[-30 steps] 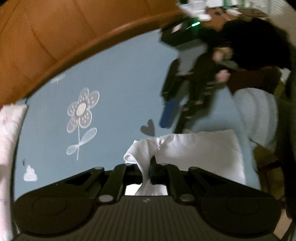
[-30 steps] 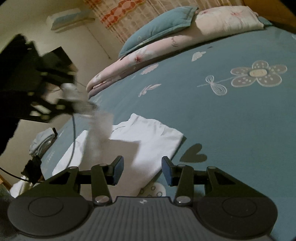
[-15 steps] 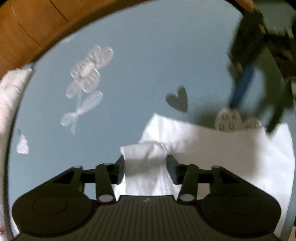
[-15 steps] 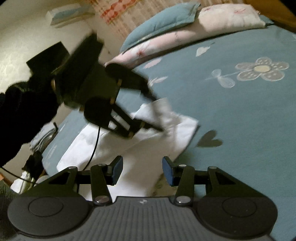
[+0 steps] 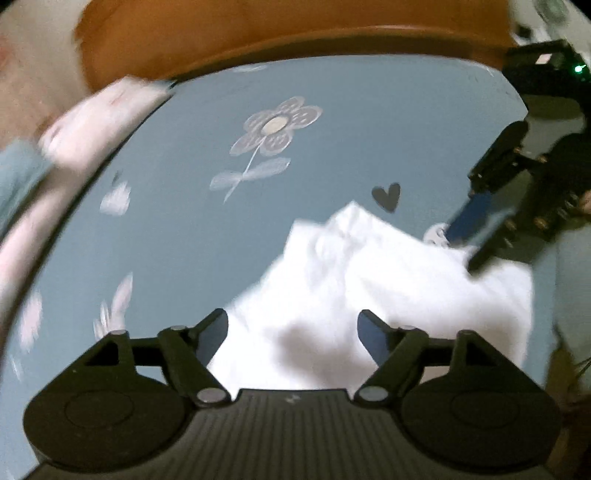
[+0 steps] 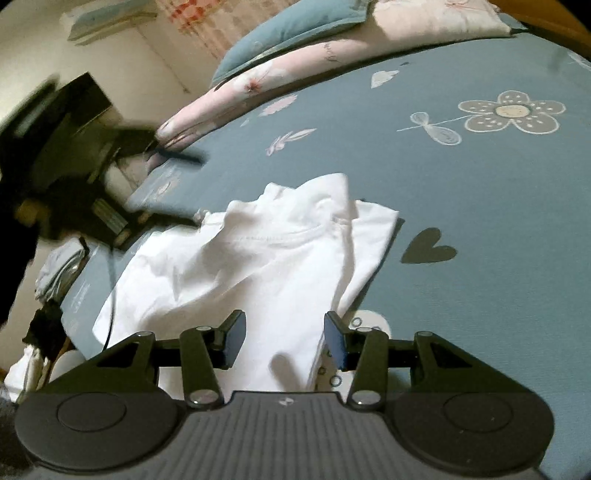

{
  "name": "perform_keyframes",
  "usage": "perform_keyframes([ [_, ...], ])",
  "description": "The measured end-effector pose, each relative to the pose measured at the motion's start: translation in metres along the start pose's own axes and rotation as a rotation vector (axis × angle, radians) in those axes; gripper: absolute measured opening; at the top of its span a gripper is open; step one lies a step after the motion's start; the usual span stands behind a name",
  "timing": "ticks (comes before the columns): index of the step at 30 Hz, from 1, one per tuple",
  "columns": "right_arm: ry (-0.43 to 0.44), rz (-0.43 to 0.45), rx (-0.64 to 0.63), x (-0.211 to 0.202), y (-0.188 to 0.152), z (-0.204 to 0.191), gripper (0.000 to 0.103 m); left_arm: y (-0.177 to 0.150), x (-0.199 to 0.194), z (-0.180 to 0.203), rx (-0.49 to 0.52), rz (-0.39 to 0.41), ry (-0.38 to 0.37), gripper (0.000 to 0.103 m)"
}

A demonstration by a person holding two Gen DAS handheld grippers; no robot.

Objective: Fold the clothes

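Note:
A white garment (image 5: 369, 280) lies rumpled on the blue patterned bedsheet (image 5: 184, 240), one part folded over itself. My left gripper (image 5: 292, 321) hovers above its near edge, jaws opening; cloth shows below the gap but the pads do not touch it. In the right wrist view the garment (image 6: 258, 266) spreads ahead of my right gripper (image 6: 284, 321), which stands open just over its near hem. The right gripper (image 5: 476, 240) also shows at the garment's far right corner in the left wrist view. The blurred left gripper (image 6: 184, 188) is over the garment's far left edge.
A pink floral quilt (image 6: 295, 74) and a teal pillow (image 6: 288, 29) lie along the far side of the bed. A wooden bed frame (image 5: 258, 40) curves around the sheet. A pile of grey clothes (image 6: 55, 269) sits beside the bed at the left.
My left gripper was shut on a raised fold of the garment; it has let go, opened wide and drawn back. The fold now lies on the garment. The right gripper barely shifted.

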State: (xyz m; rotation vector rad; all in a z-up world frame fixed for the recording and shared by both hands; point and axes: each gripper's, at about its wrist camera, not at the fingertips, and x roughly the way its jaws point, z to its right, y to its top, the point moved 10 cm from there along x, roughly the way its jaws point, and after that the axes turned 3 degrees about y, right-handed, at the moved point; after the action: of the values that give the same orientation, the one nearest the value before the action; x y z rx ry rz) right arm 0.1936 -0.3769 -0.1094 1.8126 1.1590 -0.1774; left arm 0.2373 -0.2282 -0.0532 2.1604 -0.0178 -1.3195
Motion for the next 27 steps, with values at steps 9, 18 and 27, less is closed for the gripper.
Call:
perform_keyframes([
  [9, -0.107, 0.069, 0.016, 0.039, 0.04, 0.022, 0.049, -0.077, -0.022, 0.019, -0.38, -0.028, -0.143, 0.088],
  [18, -0.205, 0.031, -0.031, 0.054, 0.03, 0.021, 0.006, -0.114, -0.019, 0.017, -0.48, -0.045, -0.112, 0.088],
  [27, -0.269, -0.003, 0.021, 0.032, 0.019, 0.036, 0.012, -0.124, -0.022, 0.007, -0.482, -0.014, -0.085, 0.089],
])
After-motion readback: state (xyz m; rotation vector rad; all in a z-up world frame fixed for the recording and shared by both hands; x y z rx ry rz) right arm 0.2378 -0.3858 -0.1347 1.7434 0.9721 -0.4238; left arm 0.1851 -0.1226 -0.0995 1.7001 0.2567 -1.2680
